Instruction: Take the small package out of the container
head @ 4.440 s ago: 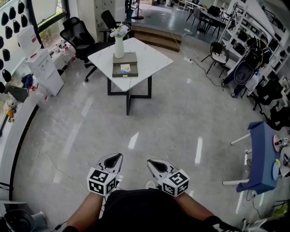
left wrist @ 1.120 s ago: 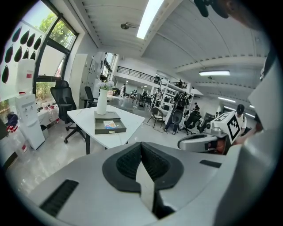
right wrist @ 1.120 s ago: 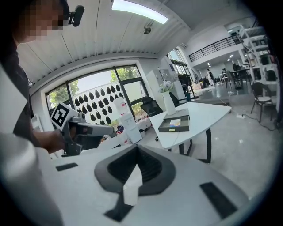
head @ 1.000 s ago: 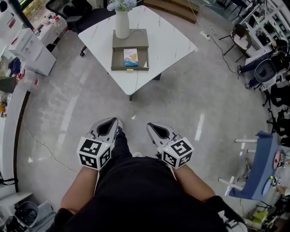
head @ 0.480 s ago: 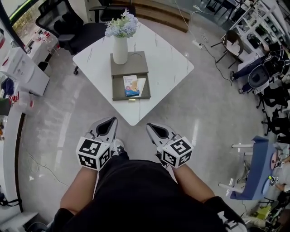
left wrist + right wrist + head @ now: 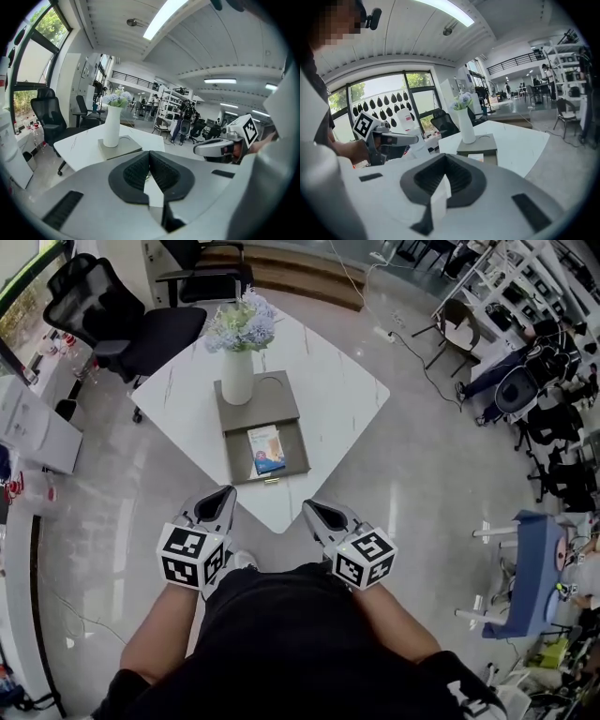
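One small package (image 6: 266,450), pale with a blue lower band, lies flat in the middle of an open drawer (image 6: 296,457), just above centre in the head view. It is clear of the drawer walls.

The drawer belongs to the container (image 6: 267,401), a low grey box, and is pulled out toward the lower edge of the frame. A white vase (image 6: 237,377) stands upright on the container's closed top, above the drawer in the frame. It holds pale flowers (image 6: 242,324).

The container rests on a white square surface (image 6: 342,395) that sits corner-on to the camera. The nearest corner of the surface points at the centre of the frame.

The left tongs (image 6: 223,496) are just left of that corner, with pads pressed together and nothing between them. The right tongs (image 6: 315,510) are just right of the same corner, likewise closed and empty. Both point toward the upper part of the frame. Both are well apart from the package and do not touch the container.

Each pair of tongs carries a marker cube (image 6: 194,556) at its rear, and the person's forearms run from there to the lower frame edge. A pale polished floor (image 6: 112,502) surrounds the surface. A black office chair (image 6: 103,320) stands beside the surface at upper left.
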{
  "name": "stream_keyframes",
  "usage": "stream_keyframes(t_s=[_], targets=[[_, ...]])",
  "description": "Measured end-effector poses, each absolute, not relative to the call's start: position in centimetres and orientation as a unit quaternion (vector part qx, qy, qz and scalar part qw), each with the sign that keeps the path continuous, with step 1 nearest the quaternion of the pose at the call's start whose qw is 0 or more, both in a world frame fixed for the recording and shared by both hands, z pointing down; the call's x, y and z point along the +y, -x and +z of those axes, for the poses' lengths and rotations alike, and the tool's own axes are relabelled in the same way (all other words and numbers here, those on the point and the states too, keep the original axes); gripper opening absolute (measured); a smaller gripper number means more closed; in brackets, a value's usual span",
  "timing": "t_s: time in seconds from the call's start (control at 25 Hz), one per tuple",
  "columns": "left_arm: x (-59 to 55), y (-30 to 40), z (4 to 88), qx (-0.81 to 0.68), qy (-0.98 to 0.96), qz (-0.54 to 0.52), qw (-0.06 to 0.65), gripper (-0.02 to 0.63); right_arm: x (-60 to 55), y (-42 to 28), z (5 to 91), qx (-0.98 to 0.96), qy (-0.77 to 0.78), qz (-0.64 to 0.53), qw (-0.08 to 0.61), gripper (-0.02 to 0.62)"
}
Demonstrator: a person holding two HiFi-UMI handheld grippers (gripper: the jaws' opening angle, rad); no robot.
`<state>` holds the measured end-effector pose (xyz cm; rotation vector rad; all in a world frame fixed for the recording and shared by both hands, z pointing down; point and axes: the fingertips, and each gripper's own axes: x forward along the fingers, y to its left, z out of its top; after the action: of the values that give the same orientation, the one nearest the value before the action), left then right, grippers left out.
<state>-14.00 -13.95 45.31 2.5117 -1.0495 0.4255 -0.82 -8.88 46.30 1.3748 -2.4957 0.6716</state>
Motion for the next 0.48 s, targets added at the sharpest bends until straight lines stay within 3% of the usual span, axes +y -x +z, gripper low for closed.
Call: stream_keyframes(t_s=[0.48], targets=[[-16.7,12.1,47.0,-0.362,-0.895,0.164,0.201,0.003,-11.9,-1.1,47.2,-0.841,-0.477,0.230,0.112,0.000]])
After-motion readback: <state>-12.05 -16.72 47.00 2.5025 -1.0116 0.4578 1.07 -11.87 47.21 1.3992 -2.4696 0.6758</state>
